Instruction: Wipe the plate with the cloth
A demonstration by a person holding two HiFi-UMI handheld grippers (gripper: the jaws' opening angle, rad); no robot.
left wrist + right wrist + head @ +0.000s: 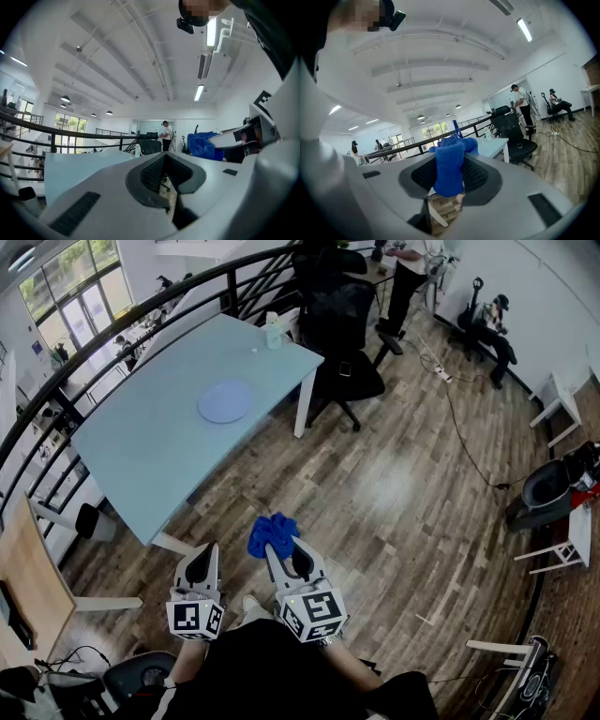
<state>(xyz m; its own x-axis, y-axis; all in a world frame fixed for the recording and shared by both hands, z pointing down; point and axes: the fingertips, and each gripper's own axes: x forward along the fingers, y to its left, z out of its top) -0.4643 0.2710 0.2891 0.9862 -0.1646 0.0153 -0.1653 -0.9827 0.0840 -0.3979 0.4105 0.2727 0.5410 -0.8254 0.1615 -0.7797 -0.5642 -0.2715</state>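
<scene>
A round pale blue plate (225, 401) lies on the light blue table (141, 446), far ahead of both grippers. My right gripper (284, 555) is shut on a bunched blue cloth (272, 532), held over the wooden floor short of the table's near corner. In the right gripper view the cloth (449, 165) fills the space between the jaws of the right gripper (450, 180). My left gripper (200, 565) hangs just left of it, jaws together with nothing in them. The left gripper view shows the left gripper (165, 177), the cloth (202, 144) at right and the table (70, 165) ahead.
A small white bottle (273, 331) stands near the table's far corner. A black office chair (342, 329) sits beyond that corner. A black railing (103, 343) runs behind the table. A wooden desk (28, 577) is at left. Cables (459, 427) and white stools (558, 409) are at right.
</scene>
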